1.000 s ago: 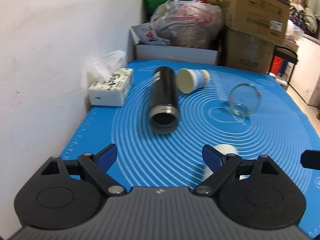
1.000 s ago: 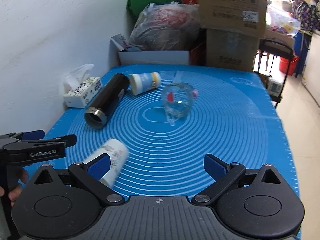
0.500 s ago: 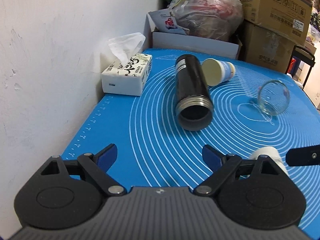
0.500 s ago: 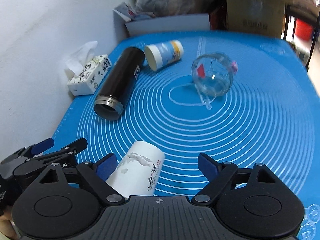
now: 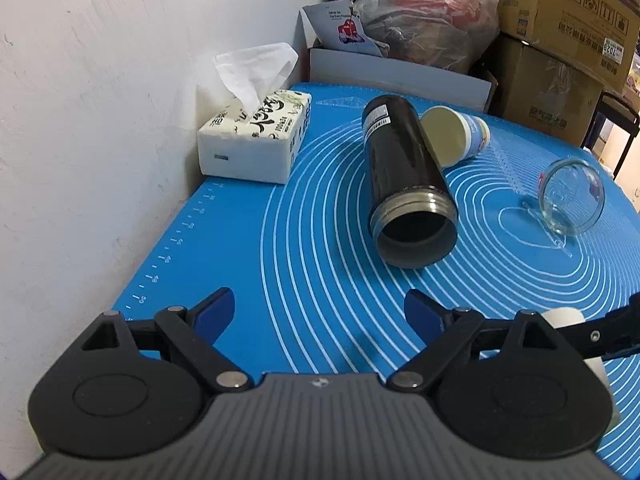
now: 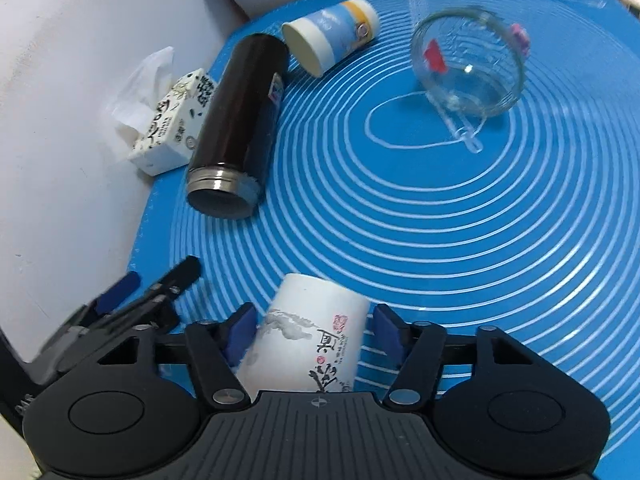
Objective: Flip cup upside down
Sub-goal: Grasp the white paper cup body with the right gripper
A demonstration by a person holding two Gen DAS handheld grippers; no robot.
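Observation:
A white paper cup with ink-painting print (image 6: 308, 340) lies on its side on the blue mat, its closed base pointing away. My right gripper (image 6: 314, 330) straddles it, the blue pads close beside its walls with a thin gap showing on the right, so it counts as open. In the left wrist view the cup (image 5: 562, 318) peeks out at the lower right behind the right gripper's finger. My left gripper (image 5: 318, 314) is open and empty over the mat's near left part.
On the blue mat (image 6: 460, 240) lie a black flask (image 6: 236, 128), a blue-and-white paper cup (image 6: 332, 48) and a glass mug (image 6: 470, 66), all on their sides. A tissue box (image 5: 256, 140) stands by the left wall. Boxes and bags stand behind the mat.
My right gripper has moved forward and down so the white cup now lies between its fingers, which have narrowed. My left gripper has shifted left and forward, staying open.

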